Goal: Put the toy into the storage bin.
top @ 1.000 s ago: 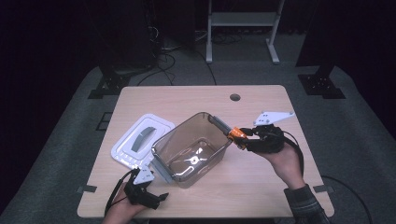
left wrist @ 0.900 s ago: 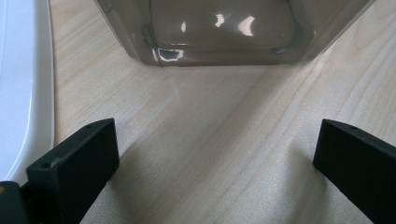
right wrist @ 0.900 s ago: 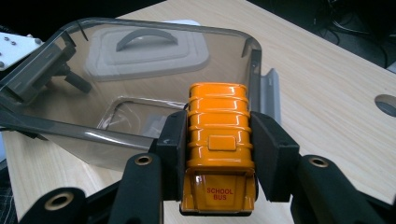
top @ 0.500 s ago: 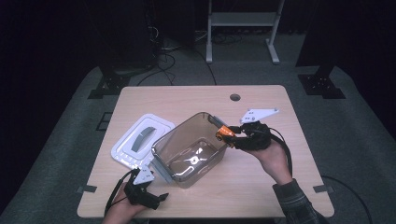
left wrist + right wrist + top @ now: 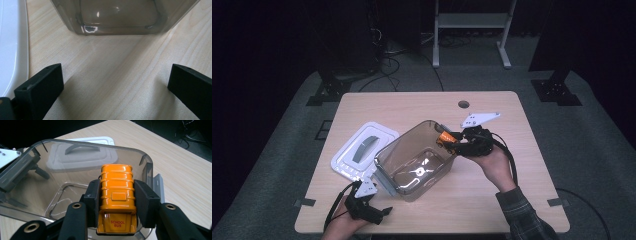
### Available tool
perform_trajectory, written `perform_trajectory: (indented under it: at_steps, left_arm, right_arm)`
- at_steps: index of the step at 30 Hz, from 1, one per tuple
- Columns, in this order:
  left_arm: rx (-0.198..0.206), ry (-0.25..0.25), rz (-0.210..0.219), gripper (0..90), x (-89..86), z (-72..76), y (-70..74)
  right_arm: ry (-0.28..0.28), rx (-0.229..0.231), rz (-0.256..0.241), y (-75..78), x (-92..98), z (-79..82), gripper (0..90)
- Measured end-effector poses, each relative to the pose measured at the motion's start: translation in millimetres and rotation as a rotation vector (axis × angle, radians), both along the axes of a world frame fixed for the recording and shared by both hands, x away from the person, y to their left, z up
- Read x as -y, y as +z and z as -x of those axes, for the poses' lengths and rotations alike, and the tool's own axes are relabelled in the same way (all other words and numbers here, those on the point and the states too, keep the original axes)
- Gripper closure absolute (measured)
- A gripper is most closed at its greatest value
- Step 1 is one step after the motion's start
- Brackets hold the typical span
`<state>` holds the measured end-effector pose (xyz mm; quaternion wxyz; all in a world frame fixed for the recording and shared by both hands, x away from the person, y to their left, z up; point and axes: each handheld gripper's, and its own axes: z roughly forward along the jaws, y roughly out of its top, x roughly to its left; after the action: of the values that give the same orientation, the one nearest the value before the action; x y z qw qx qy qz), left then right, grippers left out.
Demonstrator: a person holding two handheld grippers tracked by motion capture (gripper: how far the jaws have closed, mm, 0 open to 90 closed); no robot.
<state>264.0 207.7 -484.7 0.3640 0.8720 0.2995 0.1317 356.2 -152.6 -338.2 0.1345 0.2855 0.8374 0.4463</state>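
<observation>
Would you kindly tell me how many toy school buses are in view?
1: the orange school bus is clamped in the right tongs, held over the rim of the clear bin. The bin looks otherwise empty.

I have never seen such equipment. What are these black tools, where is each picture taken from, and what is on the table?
A person holds a hand-operated claw in each hand. One camera looks down from above; one rides on each claw, looking along its black jaws. On the wooden table stand a clear plastic container and, beside it, its white lid. The right claw grips an orange toy school bus over the container's rim. The left claw rests open near the table's front edge, holding nothing.
</observation>
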Motion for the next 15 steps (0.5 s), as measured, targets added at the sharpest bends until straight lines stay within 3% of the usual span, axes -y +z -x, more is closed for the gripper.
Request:
perform_trajectory:
  at_steps: [15]
  left_arm:
    - [0.001, 0.001, 0.002, 0.0, 0.1, 0.5, -0.2]
  right_arm:
    - [0.017, -0.016, 0.027, -11.6, -13.4, -8.1, 58.3]
